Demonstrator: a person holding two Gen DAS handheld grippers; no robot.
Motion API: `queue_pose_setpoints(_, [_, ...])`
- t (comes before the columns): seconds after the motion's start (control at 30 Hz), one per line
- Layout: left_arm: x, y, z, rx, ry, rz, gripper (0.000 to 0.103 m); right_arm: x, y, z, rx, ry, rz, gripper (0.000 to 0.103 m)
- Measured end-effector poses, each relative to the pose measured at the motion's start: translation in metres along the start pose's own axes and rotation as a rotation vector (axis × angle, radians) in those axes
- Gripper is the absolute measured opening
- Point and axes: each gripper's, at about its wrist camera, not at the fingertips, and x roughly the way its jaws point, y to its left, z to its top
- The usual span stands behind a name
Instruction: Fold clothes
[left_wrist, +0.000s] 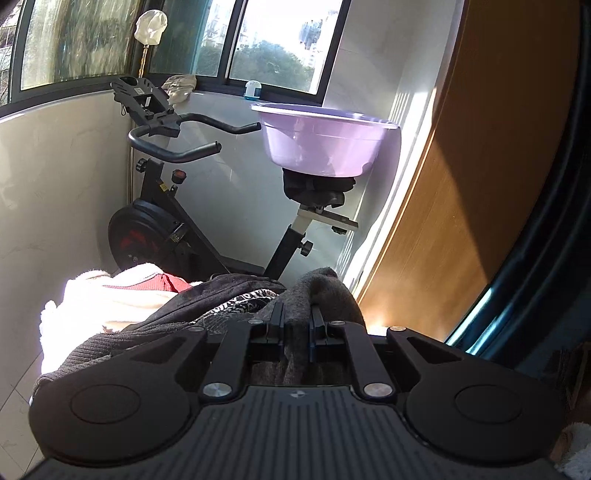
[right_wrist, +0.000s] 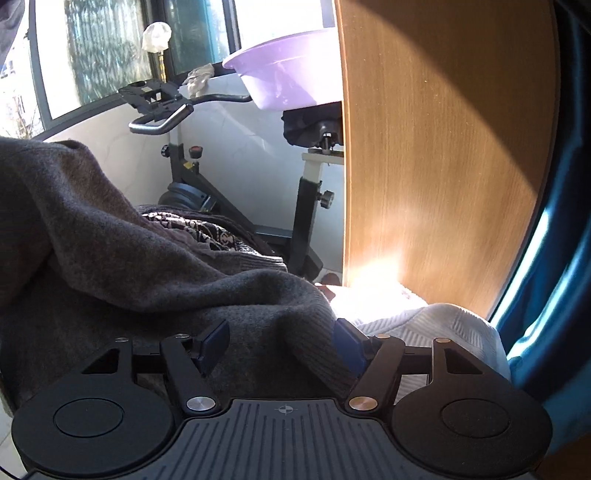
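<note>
Item: one grey sweater (right_wrist: 122, 236), lying draped across a heap of clothes.
Left claw (left_wrist: 297, 317): nearly shut, pinching a raised fold of the grey sweater.
Right claw (right_wrist: 282, 345): standing wide, the sweater's ribbed hem lying between its blue pads (right_wrist: 347, 347), neither pressing on it.
Heap: one patterned knit (right_wrist: 199, 227), one white fleece garment (left_wrist: 110, 299) with red trim, one pale ribbed cloth (right_wrist: 436, 325).
Edges: one wooden panel (right_wrist: 443, 147) rising close on the right, one exercise bike (left_wrist: 173, 206) standing just beyond the heap, one purple basin (left_wrist: 321, 140) sitting on its saddle.
</note>
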Motion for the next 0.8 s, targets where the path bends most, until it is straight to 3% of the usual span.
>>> queue_pose_setpoints(0.1, [-0.003,-0.004,-0.006,-0.001,0.011,-0.023,0.012,0.002,0.032,0.007,-0.122,-0.036,0.060,0.088])
queue_pose_setpoints(0.2, [-0.008,-0.009,-0.013,0.003,0.021,-0.051,0.012,0.010,0.061,0.016,-0.218,-0.046,0.125,0.098])
queue_pose_setpoints(0.33, [-0.019,-0.008,-0.025,-0.032,0.013,-0.086,0.012,0.036,0.088,0.026,-0.299,-0.011,0.170,0.099])
queue_pose_setpoints(0.43, [-0.030,0.001,-0.036,-0.092,-0.013,-0.063,0.012,0.057,0.098,0.032,-0.307,0.042,0.205,0.098])
queue_pose_setpoints(0.57, [-0.043,0.020,-0.049,-0.199,-0.043,-0.009,0.012,0.073,0.104,0.046,-0.224,0.112,0.288,0.070])
queue_pose_setpoints(0.7, [-0.050,0.040,-0.060,-0.312,-0.051,0.016,0.012,0.071,0.100,0.052,-0.165,0.114,0.284,0.040])
queue_pose_setpoints(0.8, [-0.049,0.043,-0.060,-0.331,-0.050,0.023,0.012,0.062,0.094,0.052,-0.153,0.090,0.280,0.023])
